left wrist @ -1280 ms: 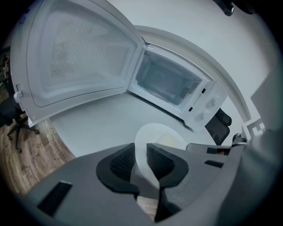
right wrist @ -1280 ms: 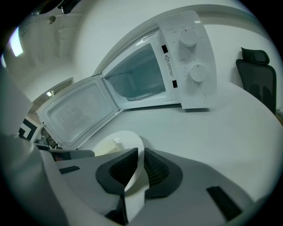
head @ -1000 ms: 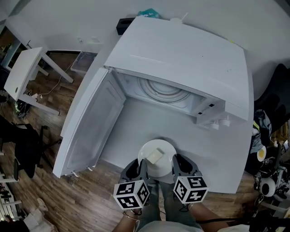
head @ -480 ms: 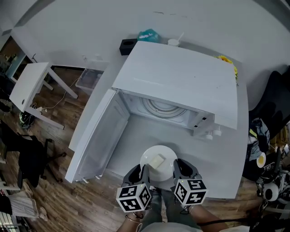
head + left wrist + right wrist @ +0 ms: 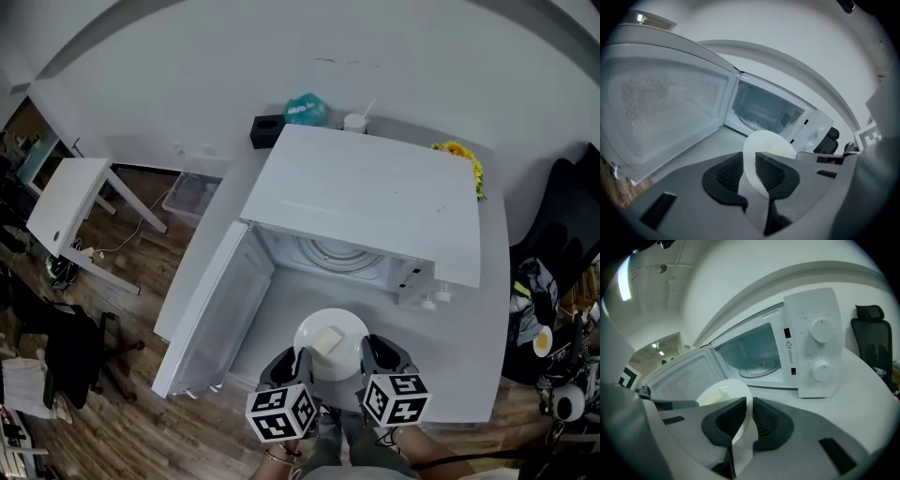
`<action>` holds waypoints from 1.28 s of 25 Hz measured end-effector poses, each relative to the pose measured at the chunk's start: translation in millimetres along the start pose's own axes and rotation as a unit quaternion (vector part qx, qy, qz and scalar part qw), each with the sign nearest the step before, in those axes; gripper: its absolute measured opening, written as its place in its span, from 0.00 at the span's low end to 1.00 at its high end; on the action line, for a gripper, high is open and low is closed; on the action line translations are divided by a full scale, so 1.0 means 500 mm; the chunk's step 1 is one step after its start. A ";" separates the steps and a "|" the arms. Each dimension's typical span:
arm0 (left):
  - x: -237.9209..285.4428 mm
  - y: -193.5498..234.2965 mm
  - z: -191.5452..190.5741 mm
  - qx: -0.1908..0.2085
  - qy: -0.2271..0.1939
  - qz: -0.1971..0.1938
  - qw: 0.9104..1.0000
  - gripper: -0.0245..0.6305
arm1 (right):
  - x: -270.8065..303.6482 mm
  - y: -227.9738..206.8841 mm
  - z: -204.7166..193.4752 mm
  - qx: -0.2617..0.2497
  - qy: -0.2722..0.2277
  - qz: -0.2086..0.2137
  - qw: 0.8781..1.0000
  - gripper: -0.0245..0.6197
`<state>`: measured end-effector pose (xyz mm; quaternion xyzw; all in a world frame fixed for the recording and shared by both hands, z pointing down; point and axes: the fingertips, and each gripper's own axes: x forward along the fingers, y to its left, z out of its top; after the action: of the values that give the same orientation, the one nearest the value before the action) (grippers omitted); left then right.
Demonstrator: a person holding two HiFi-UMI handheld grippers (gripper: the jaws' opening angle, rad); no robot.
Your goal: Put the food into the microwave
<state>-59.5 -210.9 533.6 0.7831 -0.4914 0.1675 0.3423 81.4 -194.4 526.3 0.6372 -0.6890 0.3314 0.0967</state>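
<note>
- White table (image 5: 473,361) lies beneath a plate (image 5: 349,330) that carries a pale block of food (image 5: 327,340), just before the microwave (image 5: 366,197).
- Left gripper (image 5: 296,360) and right gripper (image 5: 367,356) each pinch the plate's rim on opposite sides.
- Microwave door (image 5: 211,314) stands open at the left.

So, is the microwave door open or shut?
Open. The door stands swung wide to the left of the microwave, and the turntable inside shows plainly.
</note>
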 end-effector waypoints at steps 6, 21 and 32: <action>0.019 -0.004 0.036 0.002 -0.005 -0.006 1.000 0.17 | 0.020 -0.005 0.029 0.008 -0.006 -0.004 1.000 0.12; 0.106 0.021 0.130 0.006 -0.019 -0.012 1.000 0.17 | 0.106 -0.006 0.110 0.013 -0.031 -0.006 0.999 0.12; 0.177 0.026 0.162 0.002 -0.020 -0.022 1.000 0.17 | 0.164 -0.036 0.130 0.029 -0.040 -0.018 0.999 0.12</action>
<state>-36.1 -329.1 533.9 0.7978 -0.4802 0.1453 0.3344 103.4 -298.2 528.6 0.6650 -0.6707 0.3235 0.0568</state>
